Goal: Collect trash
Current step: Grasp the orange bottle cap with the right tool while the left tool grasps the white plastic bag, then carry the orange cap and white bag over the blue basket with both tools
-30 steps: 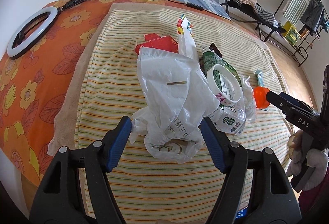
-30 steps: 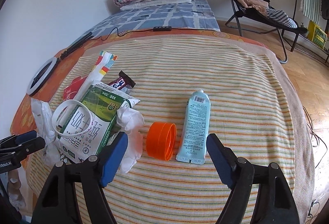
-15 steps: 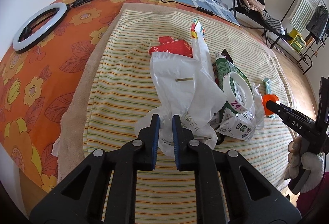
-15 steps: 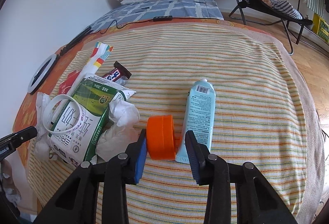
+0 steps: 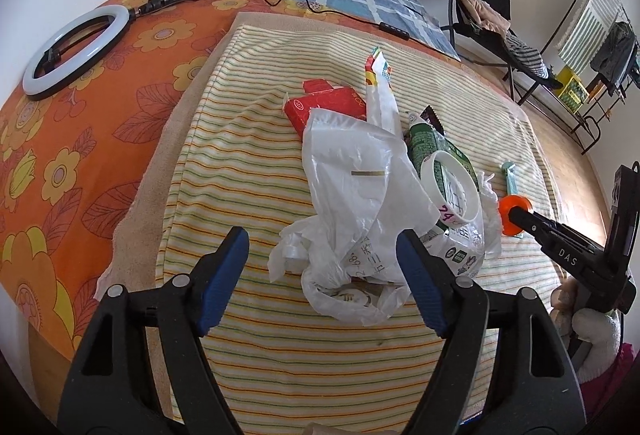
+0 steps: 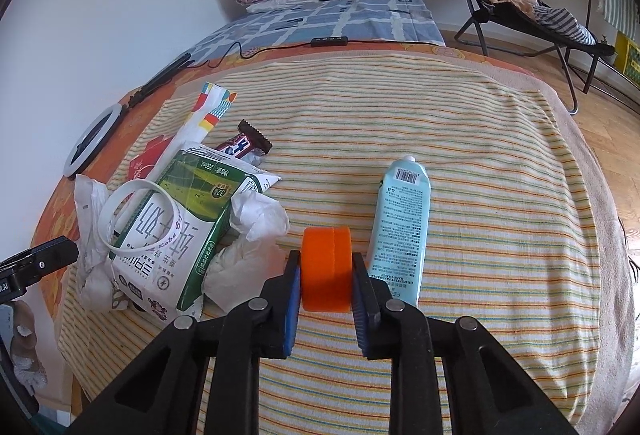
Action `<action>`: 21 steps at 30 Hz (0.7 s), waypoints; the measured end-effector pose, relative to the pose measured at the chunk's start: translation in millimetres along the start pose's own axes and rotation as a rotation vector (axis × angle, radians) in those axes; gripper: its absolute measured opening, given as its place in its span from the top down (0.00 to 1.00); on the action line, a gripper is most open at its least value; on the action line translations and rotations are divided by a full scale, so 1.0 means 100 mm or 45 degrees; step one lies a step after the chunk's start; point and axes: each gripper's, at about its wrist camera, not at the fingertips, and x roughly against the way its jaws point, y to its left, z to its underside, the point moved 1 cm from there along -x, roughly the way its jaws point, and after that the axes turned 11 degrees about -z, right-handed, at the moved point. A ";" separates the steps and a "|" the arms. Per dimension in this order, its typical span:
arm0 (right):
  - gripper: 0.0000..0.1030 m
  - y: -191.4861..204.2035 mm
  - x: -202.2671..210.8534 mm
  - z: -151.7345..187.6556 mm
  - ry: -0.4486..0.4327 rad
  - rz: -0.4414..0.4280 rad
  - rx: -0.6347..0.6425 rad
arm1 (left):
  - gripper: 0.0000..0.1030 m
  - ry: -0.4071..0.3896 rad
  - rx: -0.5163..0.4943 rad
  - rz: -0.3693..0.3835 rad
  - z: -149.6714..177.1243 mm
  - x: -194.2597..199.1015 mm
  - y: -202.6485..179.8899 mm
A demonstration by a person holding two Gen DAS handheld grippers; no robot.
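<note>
Your right tool hemmed by the blue tube just right and crumpled tissue left, open striped blanket beyond, your left tool fronted by the white bag, bare stripes leftward.

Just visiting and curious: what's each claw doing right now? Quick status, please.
Right gripper shut on orange cap. Left gripper open over white plastic bag, not gripping. Milk carton and tube lie alongside.

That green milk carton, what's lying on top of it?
A white tape ring rests on the green milk carton. Crumpled tissue lies beside it. What is underneath the carton is hidden.
</note>
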 end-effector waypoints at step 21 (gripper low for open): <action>0.79 0.07 0.23 0.01 -0.064 -0.035 0.003 | 0.67 0.011 0.112 0.067 -0.06 0.04 0.14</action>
